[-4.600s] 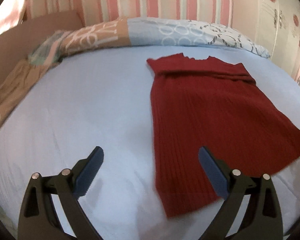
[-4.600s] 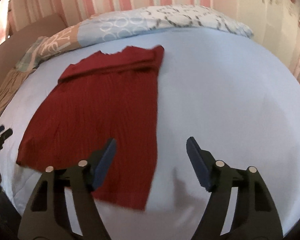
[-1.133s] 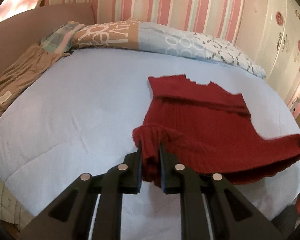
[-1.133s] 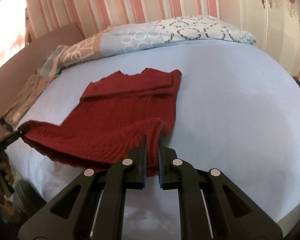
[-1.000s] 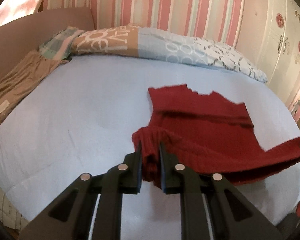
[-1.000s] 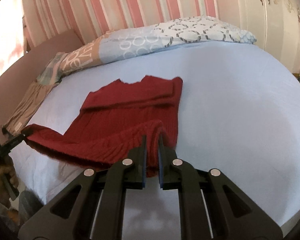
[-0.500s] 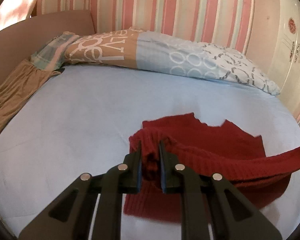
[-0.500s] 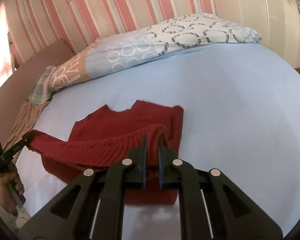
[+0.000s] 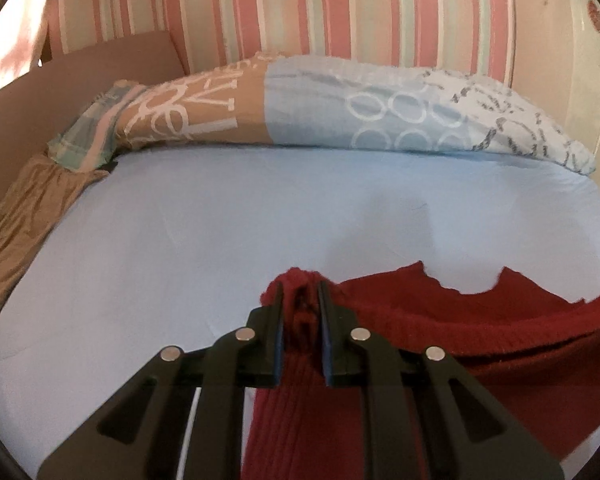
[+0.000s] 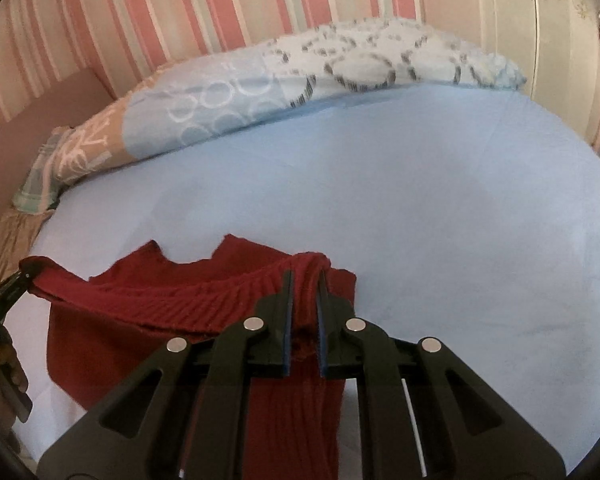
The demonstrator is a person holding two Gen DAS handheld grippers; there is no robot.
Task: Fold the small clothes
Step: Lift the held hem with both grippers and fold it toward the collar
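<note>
Striped wallpaper [image 9: 260,4] is seen behind a bed [image 9: 220,216] covered by a pale blue sheet, with a patterned pillow [image 9: 340,112] along the far edge and a tan cloth [image 9: 24,216] at the left side.

A red knit garment [image 9: 500,360] is located on the near part of the bed. Its far portion, with the notched neckline, lies flat on the sheet. Its near edge is raised clear of the sheet and stretched as a band between the two grippers, over the flat portion.

Progress is judged as follows: the first fold is under way but not complete. The raised edge has not yet been laid down, so the halves are not yet stacked. Lowering, release, and probably one more fold are judged to remain.

The left gripper [image 9: 300,308] is clamped on the left corner of the raised edge, with knit bunched between the nearly closed fingers [image 9: 274,332]. The right gripper [image 10: 304,300] is clamped likewise on the right corner. Both are held low over the garment, pointing toward the pillow, well apart from each other. In the right wrist view, the left gripper is seen at the far-left frame edge, with the band taut between the two.
</note>
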